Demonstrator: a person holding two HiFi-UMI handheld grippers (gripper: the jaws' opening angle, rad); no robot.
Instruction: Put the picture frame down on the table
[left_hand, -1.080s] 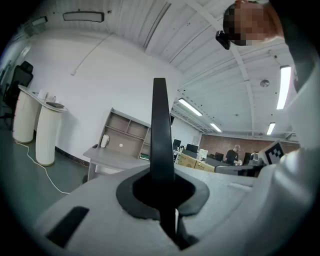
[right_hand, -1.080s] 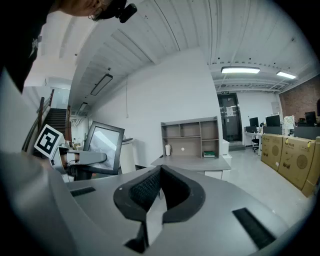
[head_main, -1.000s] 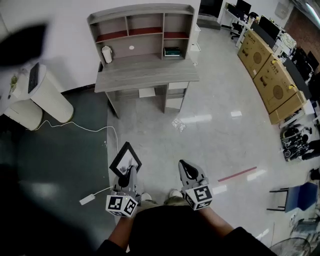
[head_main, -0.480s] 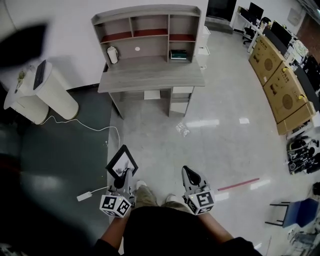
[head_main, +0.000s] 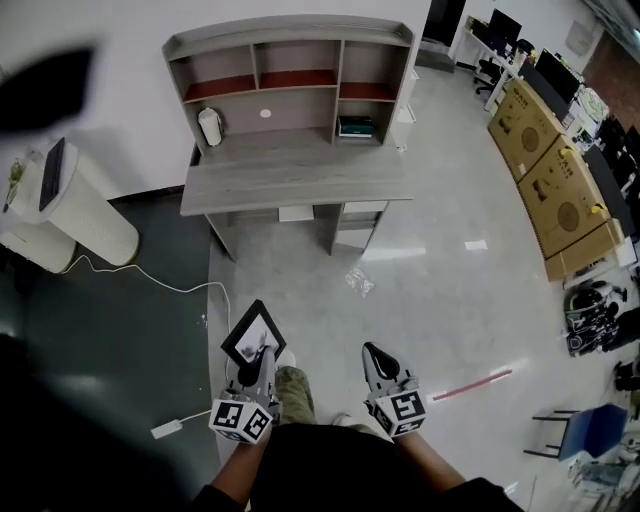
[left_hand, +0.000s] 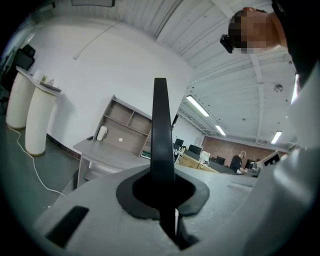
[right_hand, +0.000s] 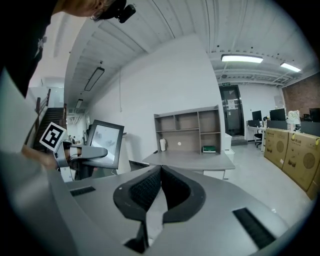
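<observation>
A black picture frame (head_main: 252, 335) with a white inside is held out in front of me by my left gripper (head_main: 257, 362), which is shut on its lower edge. In the left gripper view the frame (left_hand: 161, 145) shows edge-on as a dark upright strip between the jaws. The right gripper view shows the frame (right_hand: 105, 143) at the left, clamped by the left gripper. My right gripper (head_main: 377, 356) hangs beside it, shut with nothing in it; its jaws (right_hand: 159, 186) meet. The grey table (head_main: 295, 170), a desk with a shelf unit, stands ahead across the floor.
On the desk sit a white device (head_main: 209, 126) and a small stack of books (head_main: 356, 126). White cylinders (head_main: 70, 205) and a cable (head_main: 150, 282) lie to the left. Cardboard boxes (head_main: 545, 180) line the right. A plastic scrap (head_main: 358, 282) lies on the floor.
The view has shifted slightly and the desk looks a little nearer and lower in view. Both grippers keep their hold and places in front of me.
</observation>
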